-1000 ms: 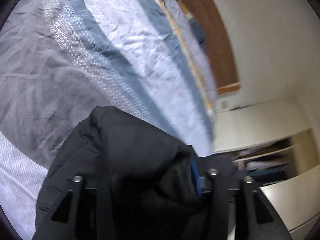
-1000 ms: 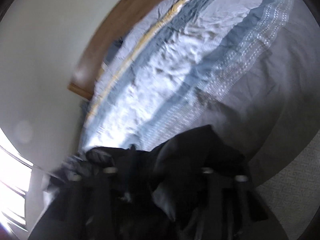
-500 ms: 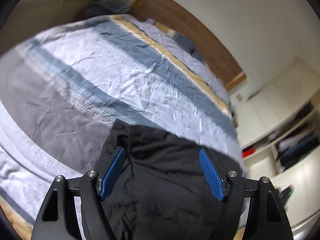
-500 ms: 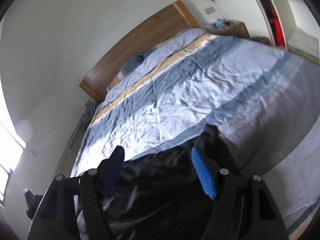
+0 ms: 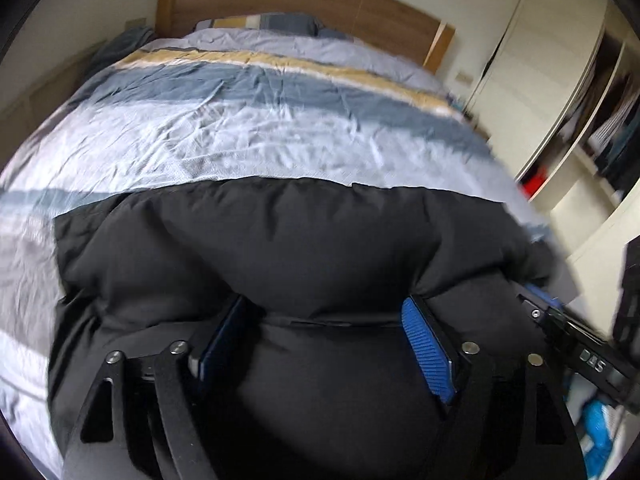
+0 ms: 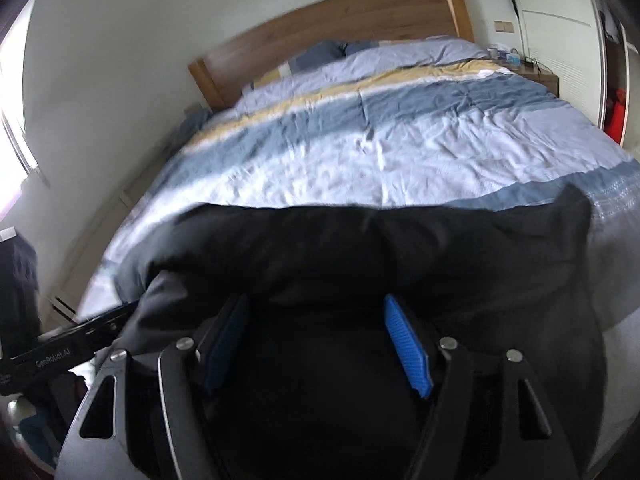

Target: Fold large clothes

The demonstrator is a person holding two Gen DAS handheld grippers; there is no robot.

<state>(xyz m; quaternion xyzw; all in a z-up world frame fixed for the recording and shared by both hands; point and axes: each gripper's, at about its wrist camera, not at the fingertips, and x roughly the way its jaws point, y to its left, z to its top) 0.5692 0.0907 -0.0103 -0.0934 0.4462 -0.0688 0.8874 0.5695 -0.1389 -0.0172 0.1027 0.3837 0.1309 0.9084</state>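
Note:
A black padded jacket (image 5: 288, 248) lies spread across the foot of the bed, with its far edge straight across the bedding; it also shows in the right wrist view (image 6: 400, 256). My left gripper (image 5: 324, 304) is open, its blue pads (image 5: 426, 344) apart, with jacket fabric bulging between them. My right gripper (image 6: 316, 302) is open too, its blue pads (image 6: 404, 344) apart over the jacket's near edge. The other gripper's body shows at the right edge of the left wrist view (image 5: 580, 344) and at the left edge of the right wrist view (image 6: 68, 352).
The bed has a striped blue, white and yellow duvet (image 5: 260, 120) and a wooden headboard (image 5: 300, 4). A wardrobe with open shelves (image 5: 592, 120) stands to the right. A nightstand (image 6: 532, 72) sits by the headboard. A window (image 6: 12, 136) is on the left wall.
Both grippers were shut on the jacket a second ago and have opened. Both cameras swung level toward the headboard. The jacket now lies flat and wide on the bed.

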